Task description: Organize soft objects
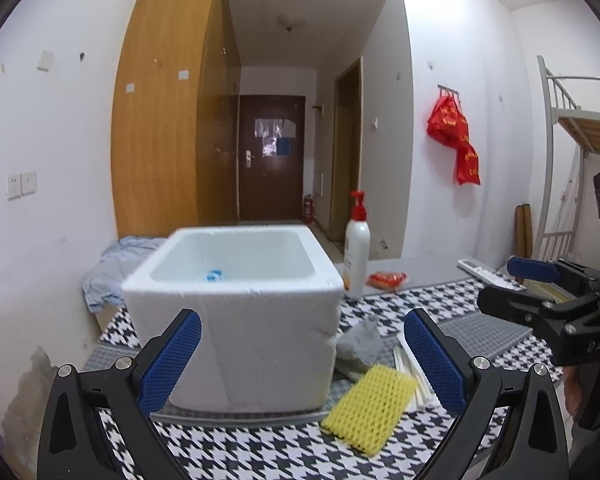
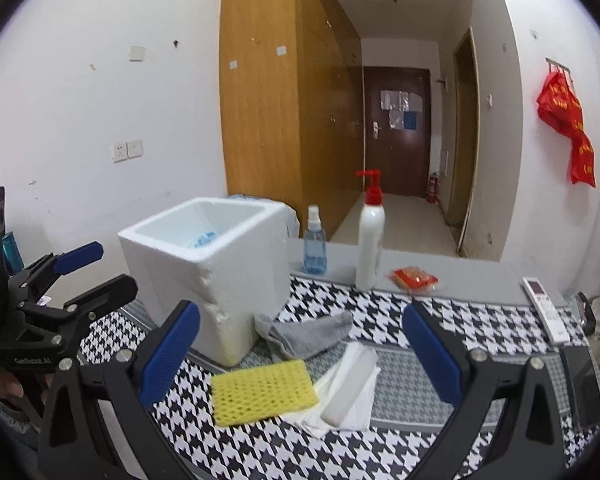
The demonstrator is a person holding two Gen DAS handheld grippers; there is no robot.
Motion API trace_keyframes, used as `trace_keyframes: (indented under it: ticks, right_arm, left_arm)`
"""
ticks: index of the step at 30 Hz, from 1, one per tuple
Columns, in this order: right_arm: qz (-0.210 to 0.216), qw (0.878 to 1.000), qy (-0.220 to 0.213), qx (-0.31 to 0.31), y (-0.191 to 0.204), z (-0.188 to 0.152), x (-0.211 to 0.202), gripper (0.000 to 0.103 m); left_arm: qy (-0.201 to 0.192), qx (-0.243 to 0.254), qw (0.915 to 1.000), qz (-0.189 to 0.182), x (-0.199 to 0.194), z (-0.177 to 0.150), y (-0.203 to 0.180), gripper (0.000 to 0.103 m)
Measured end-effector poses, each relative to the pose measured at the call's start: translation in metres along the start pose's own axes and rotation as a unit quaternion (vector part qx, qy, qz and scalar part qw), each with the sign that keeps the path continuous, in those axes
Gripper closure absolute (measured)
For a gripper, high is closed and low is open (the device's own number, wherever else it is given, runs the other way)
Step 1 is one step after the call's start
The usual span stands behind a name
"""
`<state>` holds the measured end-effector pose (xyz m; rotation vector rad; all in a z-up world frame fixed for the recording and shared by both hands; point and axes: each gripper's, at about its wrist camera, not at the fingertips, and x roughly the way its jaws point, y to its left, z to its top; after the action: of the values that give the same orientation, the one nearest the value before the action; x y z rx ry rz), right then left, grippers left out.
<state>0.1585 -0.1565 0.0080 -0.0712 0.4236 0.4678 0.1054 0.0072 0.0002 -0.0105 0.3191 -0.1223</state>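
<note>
Lay flat on the houndstooth cloth (image 2: 480,320), just in front of the white foam box (image 2: 204,264): a yellow foam net sleeve (image 2: 262,392), with a crumpled grey cloth (image 2: 304,336) behind it against the box's lower corner and a pile of white foam sheets (image 2: 348,388) touching its right edge. Looked featherlight and springy, the yellow mesh likely to squash under any squeeze and spring back; best pinched at a free edge or corner, shallow, so as not to drag the white sheets along. Grey cloth judged limp and droopy, better taken at a raised fold near the middle. White sheets thin and slippery by the look, apt to slide apart.

Held something blue already inside the box. Stood further back: a white pump bottle (image 2: 370,240), a small blue spray bottle (image 2: 314,244), a red packet (image 2: 414,278).

Hovered spread wide and empty: the right gripper (image 2: 300,352) above the yellow sleeve, the left gripper (image 1: 302,360) facing the box wall.
</note>
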Motion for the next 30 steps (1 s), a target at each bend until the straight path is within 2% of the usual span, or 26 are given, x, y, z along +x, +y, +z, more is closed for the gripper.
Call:
trace_keyframes:
  ticks: [16,21,30]
  right_arm:
    - [-0.018,0.998,0.049,0.023,-0.013,-0.032,0.015,0.001]
    - [-0.035,0.997,0.063,0.026,-0.019,-0.038,0.017,0.001]
    - [-0.039,0.995,0.078,0.042,-0.028,-0.043,0.019,0.001]
  left_arm:
    - [0.056,0.019,0.9981,-0.019,0.02,-0.033,-0.015,0.001]
    - [0.077,0.024,0.9966,-0.017,0.026,-0.037,-0.019,0.001]
    - [0.096,0.031,0.9943,-0.036,0.036,-0.042,-0.029,0.001]
